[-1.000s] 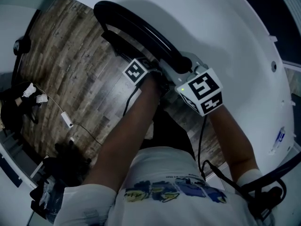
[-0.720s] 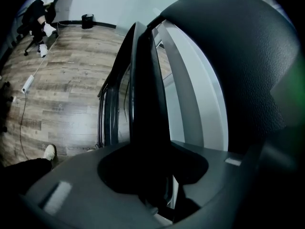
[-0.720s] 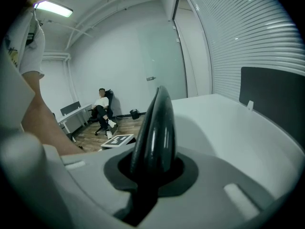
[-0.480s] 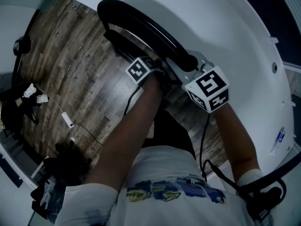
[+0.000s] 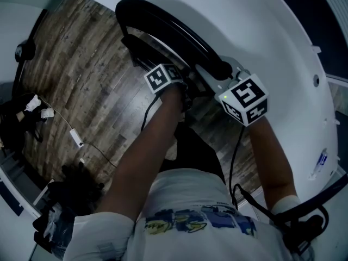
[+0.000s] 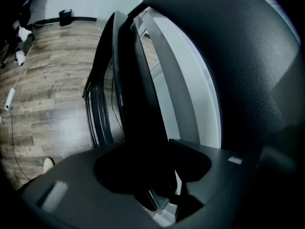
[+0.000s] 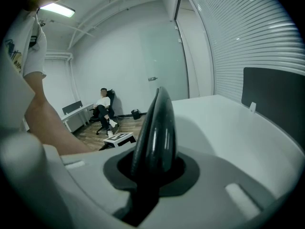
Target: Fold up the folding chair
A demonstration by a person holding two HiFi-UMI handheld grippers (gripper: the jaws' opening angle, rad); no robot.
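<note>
The left tongs (image 6: 157,178) are opening: their jaws stand spread, with a dark slat of the folding chair (image 7: 159,128) between them and a strip of light on one side. The right tongs (image 7: 148,180) are pinched on the chair's rounded black top rim, which rises straight up out of their grip. In the head view the two tongs sit just beside each other on the chair's near end. The curved black rim runs away from them along the edge of the counter (image 5: 244,26).

The counter is a broad, round, plain white top. It spreads beyond and to the right of the right tongs, matt and evenly lit.

To the left of the left tongs and below them lies the floor (image 5: 81,75), made of grey-brown wood-grain planks with a dull sheen. A thin cable (image 5: 100,152) with a small white block (image 5: 76,138) on it trails across the floor, well apart from the tongs.

Ahead of the right tongs the room is pale, with white walls and a lit ceiling panel (image 7: 57,9). To their right a wall of horizontal slats (image 7: 248,37) runs above a dark panel (image 7: 274,97). Far beyond them, a person (image 7: 102,105) sits in an office chair near a desk (image 7: 76,111).
</note>
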